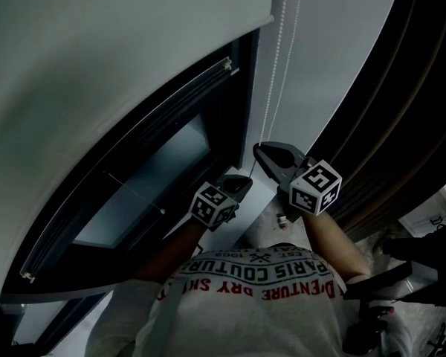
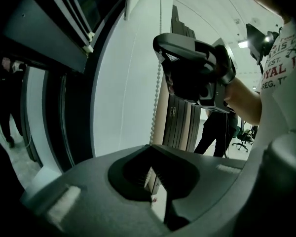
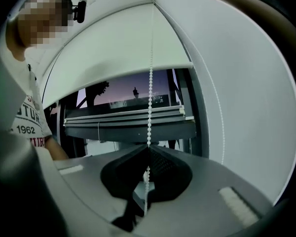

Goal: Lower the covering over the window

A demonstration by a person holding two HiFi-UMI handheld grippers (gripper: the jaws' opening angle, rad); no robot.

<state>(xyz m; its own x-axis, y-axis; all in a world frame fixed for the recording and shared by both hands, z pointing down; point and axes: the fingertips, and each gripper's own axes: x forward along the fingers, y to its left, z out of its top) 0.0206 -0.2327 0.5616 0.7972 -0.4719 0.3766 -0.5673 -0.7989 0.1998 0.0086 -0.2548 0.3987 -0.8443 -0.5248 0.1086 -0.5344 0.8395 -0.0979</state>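
1. Window (image 1: pixel 160 158): dark frame, on the left side of the scene. The lower part is uncovered, and dusk sky shows through the glass in the right gripper view.
2. Blind (image 1: pixel 97 43): a pale roller sheet covering the upper part of the window. Its bottom edge hangs partway down, with dark frame and glass showing below it.
3. Wall (image 1: pixel 334 36): a plain white strip just right of the window frame. The cord hangs in front of it.
4. Person: a white printed shirt (image 1: pixel 260 288) at the near edge of the head view, with both forearms reaching away toward the window's right side.
5. Right gripper (image 1: pixel 260 152): the farther of the two, close to the frame's right edge. Its fingers are pressed together at the tips, pinching the bead chain, and beads run on through the gap behind the tips.
6. Left gripper (image 1: pixel 244 182): near and slightly left of the right one, lower on the same cord. Its fingers are also closed at the tips on the bead chain.
7. Bead chain (image 1: pixel 277 65): a thin white cord hanging straight from the blind's top right end down into both grippers.
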